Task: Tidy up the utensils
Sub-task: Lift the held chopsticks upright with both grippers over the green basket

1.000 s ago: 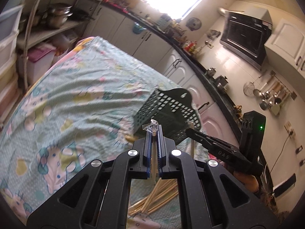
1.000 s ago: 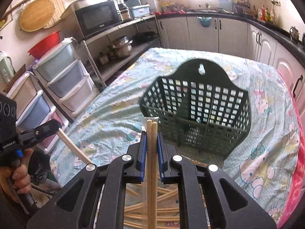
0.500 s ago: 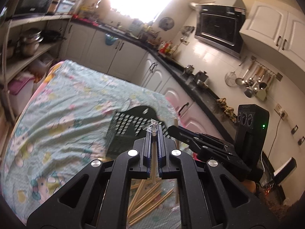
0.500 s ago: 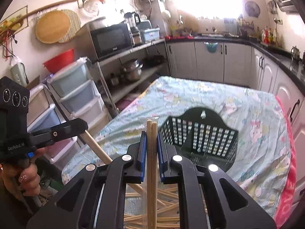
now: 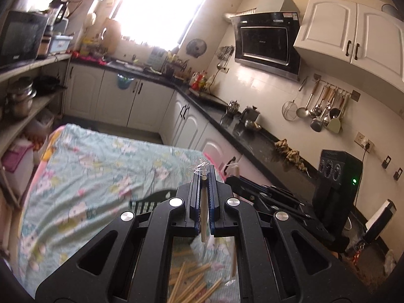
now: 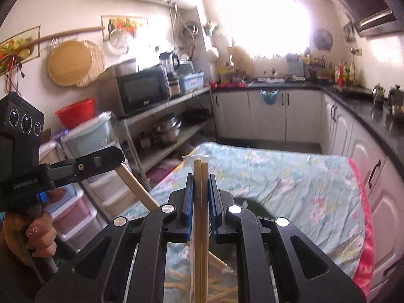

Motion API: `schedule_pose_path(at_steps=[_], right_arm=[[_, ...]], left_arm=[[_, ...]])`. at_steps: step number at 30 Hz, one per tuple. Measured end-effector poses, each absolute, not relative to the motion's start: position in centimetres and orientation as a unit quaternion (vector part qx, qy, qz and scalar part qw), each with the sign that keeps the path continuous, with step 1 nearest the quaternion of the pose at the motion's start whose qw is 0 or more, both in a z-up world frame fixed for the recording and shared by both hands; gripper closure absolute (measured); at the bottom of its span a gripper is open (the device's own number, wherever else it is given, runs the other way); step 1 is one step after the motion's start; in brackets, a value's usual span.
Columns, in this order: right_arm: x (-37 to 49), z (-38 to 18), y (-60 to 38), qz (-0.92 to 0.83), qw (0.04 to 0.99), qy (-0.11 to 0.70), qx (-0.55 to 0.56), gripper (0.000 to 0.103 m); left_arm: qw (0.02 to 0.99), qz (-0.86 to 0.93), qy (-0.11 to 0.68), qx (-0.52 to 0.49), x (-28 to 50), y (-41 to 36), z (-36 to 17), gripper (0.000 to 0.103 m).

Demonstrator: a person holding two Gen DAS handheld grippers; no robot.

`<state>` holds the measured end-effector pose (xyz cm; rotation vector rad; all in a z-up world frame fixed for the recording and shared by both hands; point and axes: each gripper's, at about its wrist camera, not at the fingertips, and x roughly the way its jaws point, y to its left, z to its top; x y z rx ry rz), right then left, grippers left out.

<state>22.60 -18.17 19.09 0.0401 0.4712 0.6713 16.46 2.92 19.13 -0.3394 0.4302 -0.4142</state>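
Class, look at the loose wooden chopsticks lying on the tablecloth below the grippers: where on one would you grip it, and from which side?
Grip a loose chopstick near its middle, coming from above with the jaws across its width. The sticks lie flat and slender on the tablecloth, fanned and overlapping, so pick an outer one.

It is a home kitchen: white cabinets [image 5: 353, 32], a range hood [image 5: 265, 40], hanging ladles [image 5: 320, 108], a microwave [image 6: 142, 89].
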Motion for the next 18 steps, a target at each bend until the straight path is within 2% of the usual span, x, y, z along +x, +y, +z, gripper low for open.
schedule_pose_path(at_steps=[10,18], right_arm=[[24.8,20.8,-20.5,0.290,0.941,0.169,0.039,0.092],[26.4,19.7,-21.1,0.268,0.952,0.143,0.043,0.092]], left_arm=[[0.952,-0.185,0.186,-0.157,19.6,3.5,22.5,0.101],[0.955,-0.159,0.197,-0.151,22.3,4.7,21.5,0.101]])
